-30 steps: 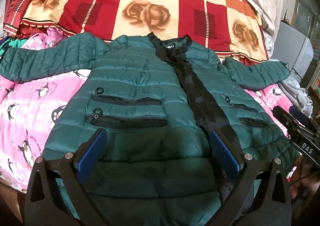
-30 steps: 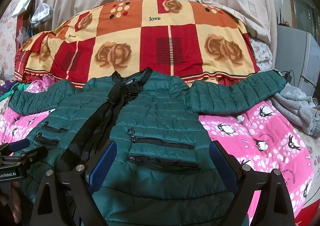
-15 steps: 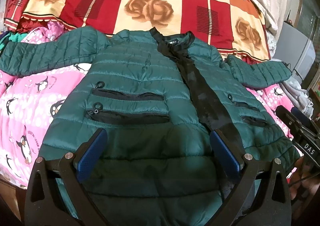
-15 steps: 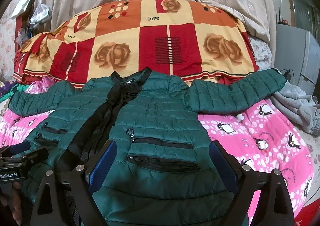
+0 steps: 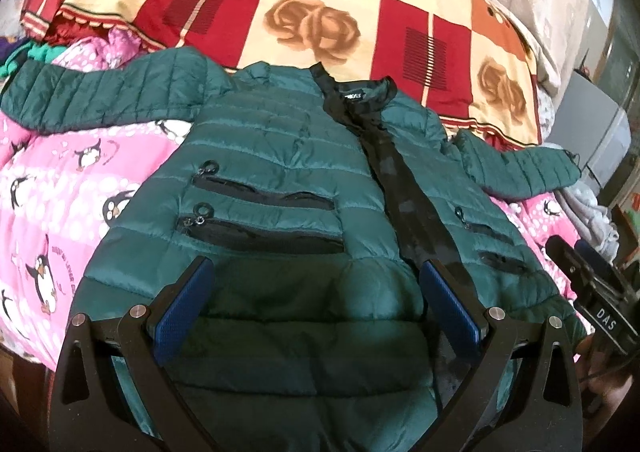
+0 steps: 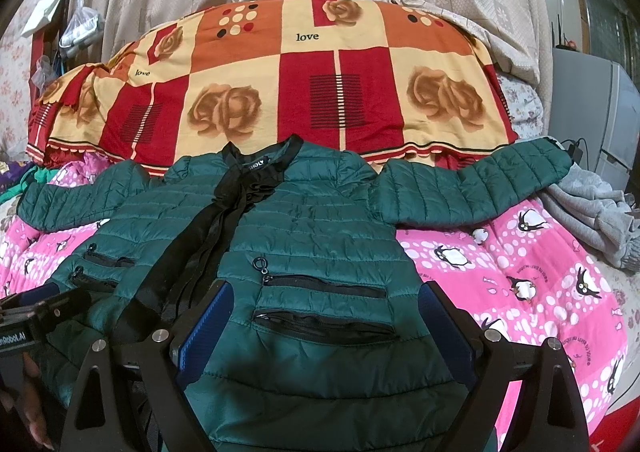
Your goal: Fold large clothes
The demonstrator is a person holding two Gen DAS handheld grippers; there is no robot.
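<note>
1. The green quilted jacket (image 5: 280, 156) lay front-up and spread flat on a bed, over a pink penguin-print blanket (image 5: 60, 188), with its collar toward a red and orange rose-patterned quilt (image 5: 320, 12).
2. Both sleeves were stretched out sideways; the sleeve (image 6: 476, 184) on the right-hand side reached toward a grey garment (image 6: 592, 208) at the bed's edge.
3. A black placket strip (image 5: 404, 188) ran down the jacket's middle, with two zipped pockets on each front panel.
4. The left claw (image 5: 316, 292) was released, its blue pads (image 5: 184, 308) wide apart above the jacket's lower hem area, grasping nothing.
5. The right claw (image 6: 324, 316) was likewise released, pads spread over the pocket panel (image 6: 320, 304) on its side, holding nothing.
6. Each claw appeared at the edge of the other's view, near the hem.
</note>
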